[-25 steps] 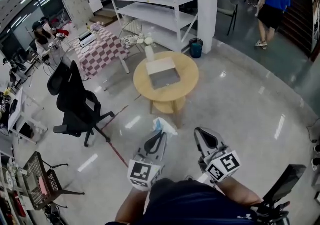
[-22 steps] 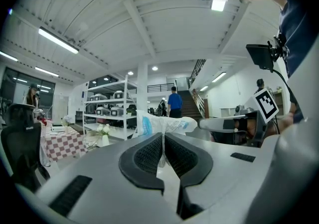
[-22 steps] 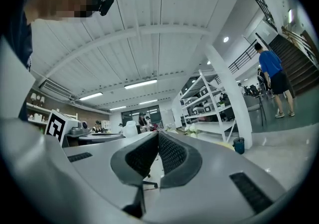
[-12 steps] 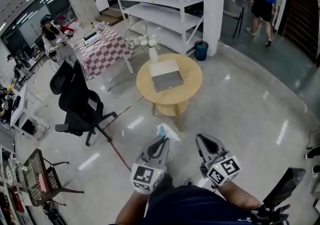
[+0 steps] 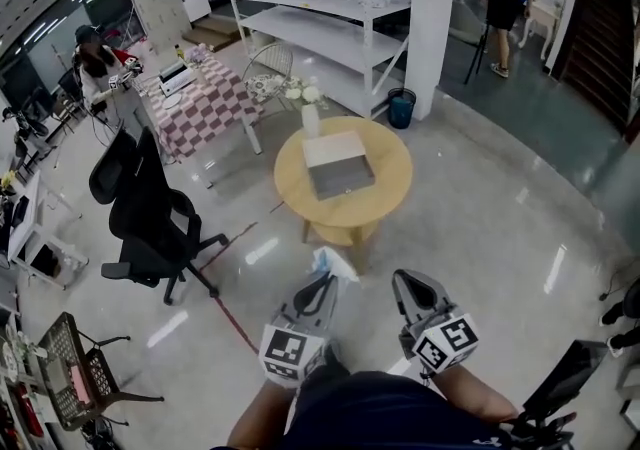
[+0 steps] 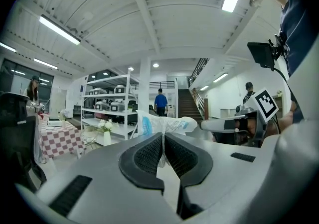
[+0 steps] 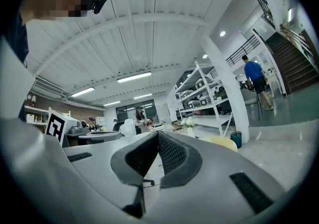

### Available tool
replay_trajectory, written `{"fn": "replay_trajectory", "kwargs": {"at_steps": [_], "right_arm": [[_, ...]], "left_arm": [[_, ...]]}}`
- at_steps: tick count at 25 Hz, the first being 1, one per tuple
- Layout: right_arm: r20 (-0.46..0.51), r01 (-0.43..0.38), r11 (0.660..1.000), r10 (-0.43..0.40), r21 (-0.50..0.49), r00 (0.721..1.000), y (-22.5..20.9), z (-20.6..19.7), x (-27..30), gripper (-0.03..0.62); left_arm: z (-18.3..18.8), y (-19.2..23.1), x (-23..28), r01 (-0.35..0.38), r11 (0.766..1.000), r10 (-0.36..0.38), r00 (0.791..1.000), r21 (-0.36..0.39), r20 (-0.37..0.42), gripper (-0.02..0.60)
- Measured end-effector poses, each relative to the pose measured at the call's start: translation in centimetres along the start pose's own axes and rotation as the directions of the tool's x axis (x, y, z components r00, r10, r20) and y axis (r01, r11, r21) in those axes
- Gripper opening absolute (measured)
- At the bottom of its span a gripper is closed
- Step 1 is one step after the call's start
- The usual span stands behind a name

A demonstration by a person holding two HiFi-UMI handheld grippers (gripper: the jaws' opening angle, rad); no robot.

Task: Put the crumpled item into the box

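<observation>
Two grippers in view, one loaded

One crumpled item (image 6: 164, 124), a white plastic wrapper with blue print, is pinched between the pads of the left gripper (image 5: 322, 280). The jaws are clamped nearly together on it, and the bulk of the wrapper sticks out past the tips. The right gripper (image 5: 411, 285) sits just beside it, jaws closed together with nothing between them (confirmed in the right gripper view). Both are held low in front of the person's body, above polished floor. The box (image 5: 338, 164), open with a grey interior, rests on the round wooden table (image 5: 390, 193), ahead of the grippers and well apart from them. A white vase of flowers (image 5: 309, 116) stands at the table's far edge. A black office chair (image 5: 140, 203) stands to the left.
</observation>
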State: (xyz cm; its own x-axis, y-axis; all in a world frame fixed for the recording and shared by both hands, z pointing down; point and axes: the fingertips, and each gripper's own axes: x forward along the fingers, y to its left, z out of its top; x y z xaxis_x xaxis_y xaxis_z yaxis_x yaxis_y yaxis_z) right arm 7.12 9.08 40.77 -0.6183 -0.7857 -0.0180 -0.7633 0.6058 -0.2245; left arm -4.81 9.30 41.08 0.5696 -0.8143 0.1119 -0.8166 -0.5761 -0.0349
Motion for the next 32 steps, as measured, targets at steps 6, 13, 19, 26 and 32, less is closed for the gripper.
{"fn": "replay_trajectory", "kwargs": {"at_steps": [6,13,19,26,32], "right_arm": [[-0.002,0.039,0.999,-0.039,0.001,0.999,0.1,-0.1,6.0,0.003],[-0.004,0.091,0.996,-0.091,0.004,0.996,1.0,-0.6,10.4,0.003],[-0.019,0.122,0.992,-0.122,-0.006,0.992,2.3,-1.2,12.9,0.003],[-0.017,0.161,0.986,-0.161,-0.039,0.987,2.0,-0.3,14.4,0.003],[-0.025,0.170,0.985,-0.170,-0.031,0.985,1.4,-1.0,15.9,0.003]], "left_arm": [[-0.2,6.2,1.8,0.036,0.999,-0.036,0.999,-0.012,0.008,0.028],[-0.3,11.1,2.4,0.078,0.997,-0.077,0.997,-0.017,0.017,0.028],[-1.2,14.4,1.7,0.101,0.994,-0.100,0.995,-0.039,0.024,0.028],[-1.6,16.2,1.4,0.112,0.991,-0.110,0.993,-0.073,0.036,0.028],[-2.4,17.2,2.4,0.130,0.989,-0.129,0.991,-0.072,0.029,0.028]]}}
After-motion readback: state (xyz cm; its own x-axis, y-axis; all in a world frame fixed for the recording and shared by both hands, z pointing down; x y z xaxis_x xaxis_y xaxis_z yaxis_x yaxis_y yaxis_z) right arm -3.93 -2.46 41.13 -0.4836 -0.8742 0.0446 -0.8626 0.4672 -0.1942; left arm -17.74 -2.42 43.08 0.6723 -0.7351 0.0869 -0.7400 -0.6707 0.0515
